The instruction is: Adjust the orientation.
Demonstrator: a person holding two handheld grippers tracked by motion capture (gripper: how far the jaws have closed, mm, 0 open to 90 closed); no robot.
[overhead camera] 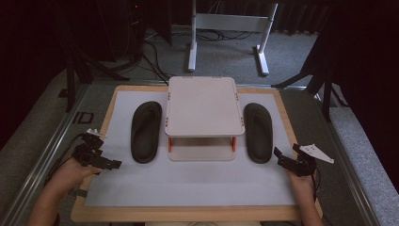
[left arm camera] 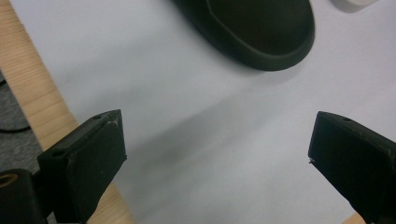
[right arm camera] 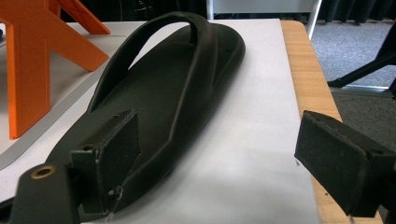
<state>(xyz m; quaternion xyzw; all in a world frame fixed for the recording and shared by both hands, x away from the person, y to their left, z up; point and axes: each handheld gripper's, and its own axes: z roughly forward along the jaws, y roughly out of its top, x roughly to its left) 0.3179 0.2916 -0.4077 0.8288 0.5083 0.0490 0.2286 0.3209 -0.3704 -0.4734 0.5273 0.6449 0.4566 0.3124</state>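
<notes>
Currently both tools gape wide with nothing held: the left tool (overhead camera: pixel 104 162) near the left sandal (overhead camera: pixel 146 132), the right tool (overhead camera: pixel 288 157) beside the right sandal (overhead camera: pixel 258 133).

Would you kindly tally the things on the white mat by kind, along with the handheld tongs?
Black flip-flop sandals: 2, the left sandal and the right sandal
White two-tier rack with orange posts: 1
Tongs: 2, the left tongs and the right tongs, both open and empty
Total: 5
</notes>
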